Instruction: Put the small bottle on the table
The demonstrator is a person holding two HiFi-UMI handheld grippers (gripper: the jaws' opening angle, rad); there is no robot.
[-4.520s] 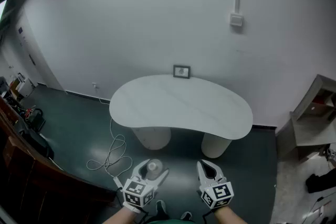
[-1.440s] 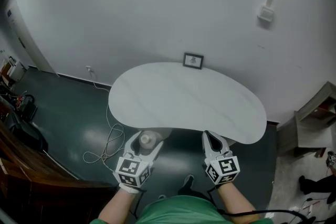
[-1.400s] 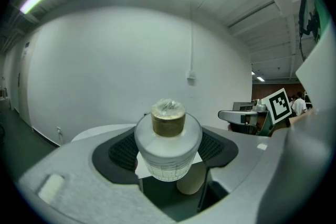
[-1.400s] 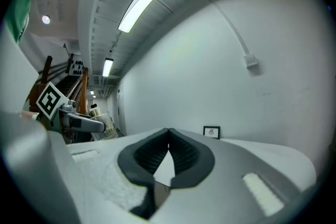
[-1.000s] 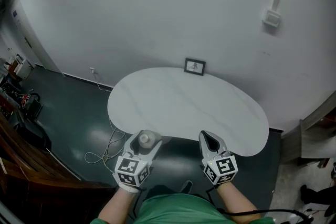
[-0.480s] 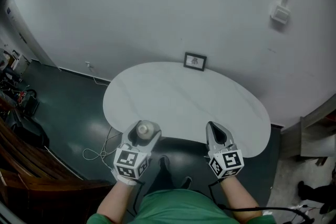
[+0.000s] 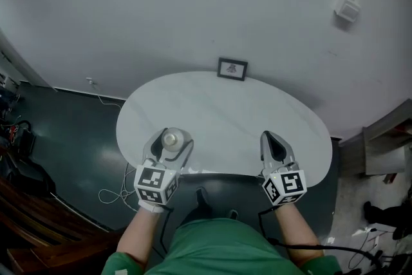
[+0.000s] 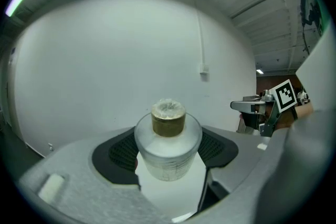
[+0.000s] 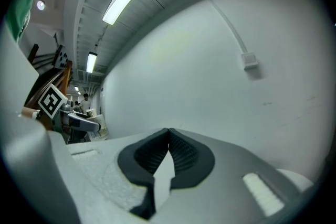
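A small frosted bottle (image 8: 168, 144) with a gold cap sits upright between the black pads of my left gripper (image 8: 167, 152), which is shut on it. In the head view the small bottle (image 7: 172, 138) and left gripper (image 7: 168, 146) hang over the near left part of the white kidney-shaped table (image 7: 225, 116). My right gripper (image 7: 273, 145) is over the table's near right edge, shut with nothing in it; in the right gripper view its tips (image 9: 169, 136) meet.
A small framed picture (image 7: 232, 68) stands at the table's far edge against the white wall. A white cable (image 7: 109, 193) lies on the dark floor to the left. A low shelf (image 7: 386, 145) stands at the right.
The person has walked up to the table. Both grippers have moved forward from above the floor to over the table's near edge, the left still holding the bottle.
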